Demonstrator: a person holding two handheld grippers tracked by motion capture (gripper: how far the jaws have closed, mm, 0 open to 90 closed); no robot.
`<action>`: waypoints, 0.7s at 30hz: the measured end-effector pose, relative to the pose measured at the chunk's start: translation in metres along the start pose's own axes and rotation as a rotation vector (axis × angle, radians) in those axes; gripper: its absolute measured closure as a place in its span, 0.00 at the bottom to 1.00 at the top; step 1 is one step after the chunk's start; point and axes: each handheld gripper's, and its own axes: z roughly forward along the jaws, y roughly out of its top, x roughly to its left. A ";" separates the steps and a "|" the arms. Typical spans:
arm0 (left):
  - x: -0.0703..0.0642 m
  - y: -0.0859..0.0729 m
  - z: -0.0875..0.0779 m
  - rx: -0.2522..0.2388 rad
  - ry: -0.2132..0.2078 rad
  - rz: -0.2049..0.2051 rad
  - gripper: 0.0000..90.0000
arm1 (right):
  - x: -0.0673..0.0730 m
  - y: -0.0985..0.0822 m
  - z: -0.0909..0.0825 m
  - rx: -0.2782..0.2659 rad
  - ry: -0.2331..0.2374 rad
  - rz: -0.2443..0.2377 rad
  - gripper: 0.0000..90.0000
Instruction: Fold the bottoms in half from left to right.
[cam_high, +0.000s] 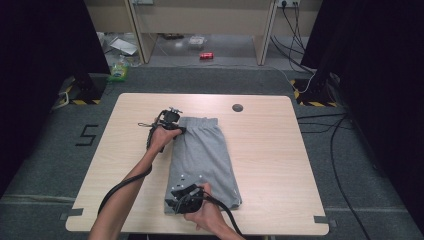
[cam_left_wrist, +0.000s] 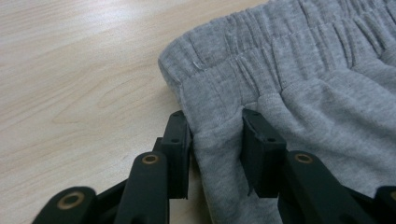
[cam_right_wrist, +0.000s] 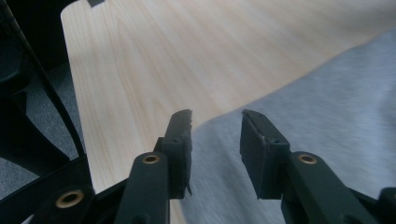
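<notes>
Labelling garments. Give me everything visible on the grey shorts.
The shorts are light grey, soft jersey-like knit, with a gathered elastic waistband. They lie flat on the table, folded lengthwise into a narrow strip, waistband at the far end. The left gripper straddles a fold of cloth below the waistband at the edge. The right gripper stands open over the near hem corner.

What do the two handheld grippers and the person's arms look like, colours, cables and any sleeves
Both are black. The left gripper and right gripper each end in two flat, blocky black jaws on arms with brass-coloured rivets, seen in the gripper views. The right gripper carries small white dots on top. A black cable trails from the left one along the forearm, and another from the right. The forearms are bare, no sleeves or gloves visible.
</notes>
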 end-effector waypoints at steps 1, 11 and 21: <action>0.000 0.000 0.000 -0.001 0.002 0.002 0.71 | -0.003 0.001 -0.005 -0.006 -0.003 0.001 0.69; 0.002 -0.002 0.000 -0.015 -0.011 -0.010 0.70 | -0.061 -0.011 -0.056 -0.024 -0.212 0.061 0.67; 0.002 -0.002 0.000 -0.011 -0.010 -0.015 0.70 | -0.094 -0.057 -0.082 0.072 -0.297 0.138 0.70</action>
